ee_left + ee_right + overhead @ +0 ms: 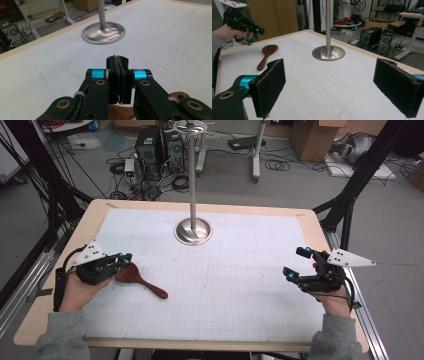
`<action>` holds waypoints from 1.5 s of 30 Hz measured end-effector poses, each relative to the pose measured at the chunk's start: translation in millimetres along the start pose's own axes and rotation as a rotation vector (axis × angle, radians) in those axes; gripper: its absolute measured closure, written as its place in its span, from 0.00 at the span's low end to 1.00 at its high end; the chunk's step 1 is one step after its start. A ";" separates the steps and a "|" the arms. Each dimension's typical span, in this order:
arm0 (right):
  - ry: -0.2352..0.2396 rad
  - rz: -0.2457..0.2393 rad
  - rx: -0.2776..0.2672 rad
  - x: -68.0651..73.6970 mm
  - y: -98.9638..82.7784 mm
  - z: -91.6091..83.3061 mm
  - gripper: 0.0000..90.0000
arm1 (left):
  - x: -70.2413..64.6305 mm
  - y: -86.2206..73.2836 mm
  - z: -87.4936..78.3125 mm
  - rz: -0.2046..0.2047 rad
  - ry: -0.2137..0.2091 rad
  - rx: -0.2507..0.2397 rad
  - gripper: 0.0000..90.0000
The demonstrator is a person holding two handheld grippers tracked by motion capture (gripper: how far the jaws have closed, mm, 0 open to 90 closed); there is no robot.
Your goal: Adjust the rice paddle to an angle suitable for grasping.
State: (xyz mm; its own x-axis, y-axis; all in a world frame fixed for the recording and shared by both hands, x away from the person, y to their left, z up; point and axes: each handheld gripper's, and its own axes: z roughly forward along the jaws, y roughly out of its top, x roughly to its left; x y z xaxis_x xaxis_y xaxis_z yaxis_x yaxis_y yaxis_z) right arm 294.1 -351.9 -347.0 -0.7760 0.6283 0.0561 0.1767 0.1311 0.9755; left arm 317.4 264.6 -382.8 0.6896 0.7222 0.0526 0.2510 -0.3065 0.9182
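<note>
A brown wooden spoon (136, 276) lies on the white gridded mat (230, 295) at the left, handle pointing toward the mat's middle. My left gripper (127, 260) hovers just over the spoon's bowl with its jaws shut and nothing between the pads (117, 61). In the left gripper view the spoon (121, 113) peeks out beneath the jaws. The right gripper view shows the left gripper (261, 30) in the air above the spoon (267, 51). My right gripper (294, 262) is held at the mat's right side, wide open and empty (329, 85).
A metal pole on a round steel base (193, 231) stands at the mat's far centre, with hooks at its top. The wooden table edge (200, 344) frames the mat. Computers, cables and boxes sit on the floor beyond the table.
</note>
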 end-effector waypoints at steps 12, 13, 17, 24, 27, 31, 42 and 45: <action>0.003 -0.002 0.023 0.6 -3.2 2.2 0.11 | 8.4 -7.6 22.5 -0.032 0.000 0.066 1.00; 0.003 -0.004 0.021 0.5 -3.2 2.2 0.11 | 9.5 -8.4 24.6 -0.032 -0.004 0.068 1.00; 0.003 -0.004 0.022 0.8 -3.6 1.2 0.11 | 15.4 -11.8 33.7 -0.044 -0.010 0.074 1.00; -0.004 -0.002 0.040 1.8 -7.9 0.1 0.11 | 22.6 -19.8 48.9 -0.054 0.010 0.148 1.00; -0.003 0.004 0.044 3.7 -8.5 -2.7 0.11 | 22.1 -18.0 53.9 -0.040 0.021 0.174 1.00; -0.007 0.002 0.045 4.5 -10.1 -6.4 0.11 | 21.4 -20.0 63.3 -0.028 0.039 0.220 1.00; -0.004 0.006 0.046 5.3 -14.3 -12.9 0.11 | 29.4 -27.2 73.6 -0.037 0.055 0.279 1.00; 0.000 0.005 0.053 6.9 -14.4 -13.2 0.11 | 29.8 -28.7 76.3 -0.035 0.059 0.293 1.00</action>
State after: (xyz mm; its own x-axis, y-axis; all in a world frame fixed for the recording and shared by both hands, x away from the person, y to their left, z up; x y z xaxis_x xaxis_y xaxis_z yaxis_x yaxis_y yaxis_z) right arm 278.2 -359.6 -357.8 -0.7748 0.6292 0.0613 0.2124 0.1678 0.9627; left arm 382.6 247.6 -437.6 0.6387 0.7676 0.0535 0.4651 -0.4406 0.7678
